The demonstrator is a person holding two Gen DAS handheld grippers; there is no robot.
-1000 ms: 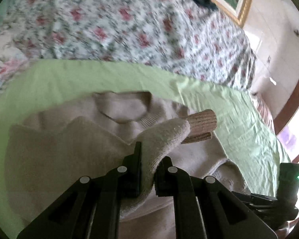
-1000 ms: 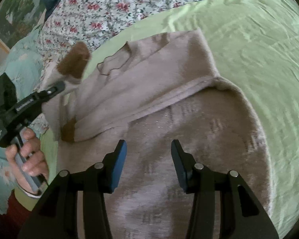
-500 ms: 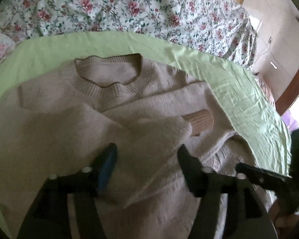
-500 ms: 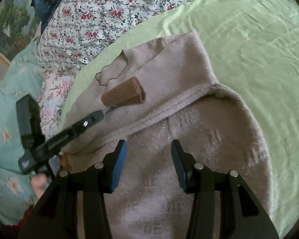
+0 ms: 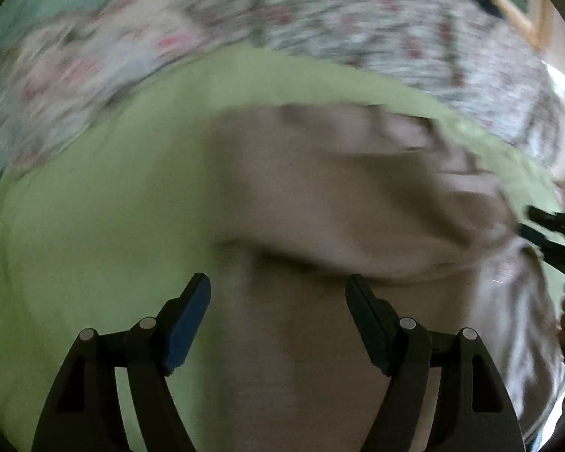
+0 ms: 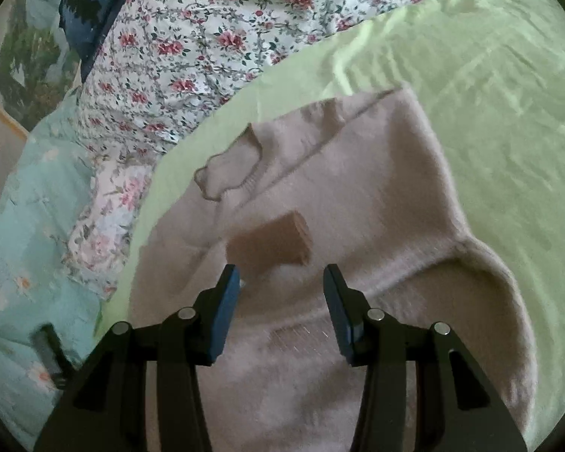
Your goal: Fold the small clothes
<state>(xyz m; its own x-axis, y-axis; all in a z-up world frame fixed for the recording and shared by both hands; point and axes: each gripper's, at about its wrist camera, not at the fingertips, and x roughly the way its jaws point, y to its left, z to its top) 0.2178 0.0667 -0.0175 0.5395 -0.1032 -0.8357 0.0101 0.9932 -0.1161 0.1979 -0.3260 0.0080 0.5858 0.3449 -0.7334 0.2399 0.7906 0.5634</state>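
Note:
A beige knit sweater (image 6: 376, 196) lies flat on a green sheet (image 6: 489, 94). One sleeve is folded across its chest, and that sleeve's brown ribbed cuff (image 6: 271, 243) rests just beyond my right gripper (image 6: 281, 275). The right gripper is open above the sweater with nothing between its fingers. The left wrist view is motion-blurred. There my left gripper (image 5: 277, 282) hovers over the sweater (image 5: 339, 196) near its edge by the sheet (image 5: 94, 226); its jaws are opening and nothing is between them. The right gripper (image 5: 550, 233) shows at that view's right edge.
A floral quilt (image 6: 192, 37) lies beyond the green sheet, with a teal flowered blanket (image 6: 26, 245) to the left and a dark blue pillow (image 6: 90, 3) at the back. A framed picture (image 5: 523, 19) stands behind the bed.
My left gripper let go of the sleeve, which now lies across the sweater's chest. It then swung away sideways to the sweater's edge. My right gripper shifted slightly toward the cuff.

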